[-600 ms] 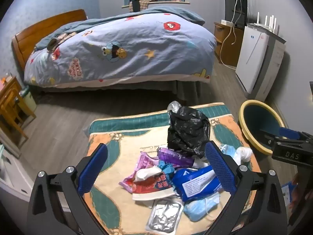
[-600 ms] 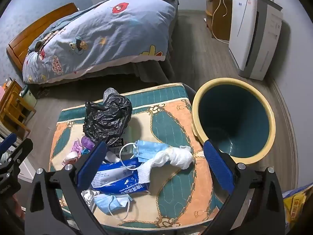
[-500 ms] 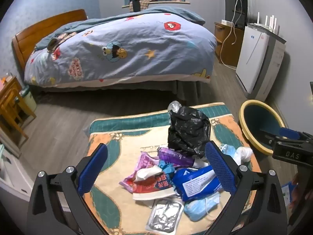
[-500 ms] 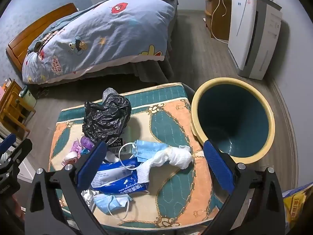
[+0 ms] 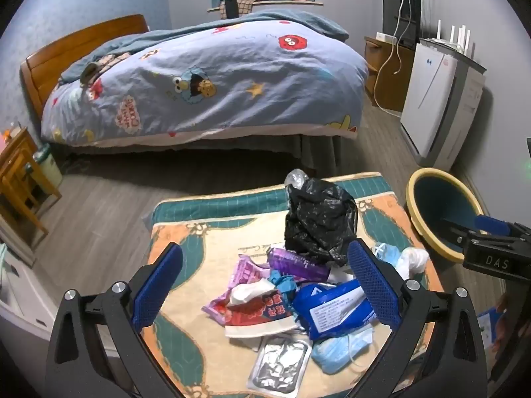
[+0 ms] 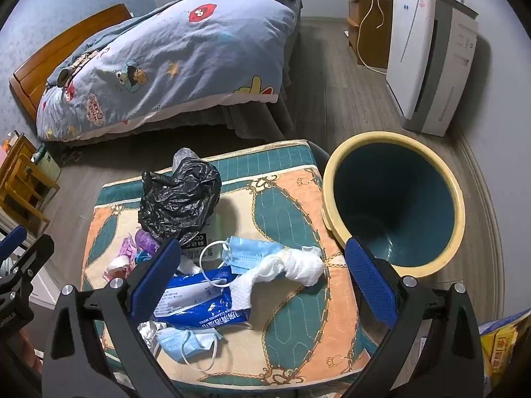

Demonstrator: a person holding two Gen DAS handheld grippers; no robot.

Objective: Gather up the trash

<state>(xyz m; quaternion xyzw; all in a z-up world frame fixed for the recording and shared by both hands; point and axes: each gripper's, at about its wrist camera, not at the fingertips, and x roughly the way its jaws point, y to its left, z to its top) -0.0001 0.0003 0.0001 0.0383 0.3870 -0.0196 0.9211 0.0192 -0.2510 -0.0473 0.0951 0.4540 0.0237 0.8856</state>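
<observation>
A heap of trash lies on a patterned cushion [image 5: 186, 242]: a black plastic bag [image 5: 318, 219], a blue wipes pack [image 5: 335, 308], a purple wrapper [image 5: 295, 262], a red and pink wrapper [image 5: 259, 311], a silver foil pouch [image 5: 278, 364] and blue face masks [image 5: 341, 348]. In the right wrist view I see the bag [image 6: 179, 199], the wipes pack [image 6: 199, 305], a mask [image 6: 249, 255] and a white crumpled tissue [image 6: 298, 265]. My left gripper [image 5: 262, 285] is open above the heap. My right gripper [image 6: 262, 278] is open above the tissue. Both are empty.
A teal bin with a yellow rim [image 6: 395, 199] stands right of the cushion [image 6: 292, 219]; it also shows in the left wrist view [image 5: 441, 209]. A bed [image 5: 205, 76] lies behind, a white appliance [image 6: 428, 49] at the right, wooden furniture [image 5: 16, 179] at the left.
</observation>
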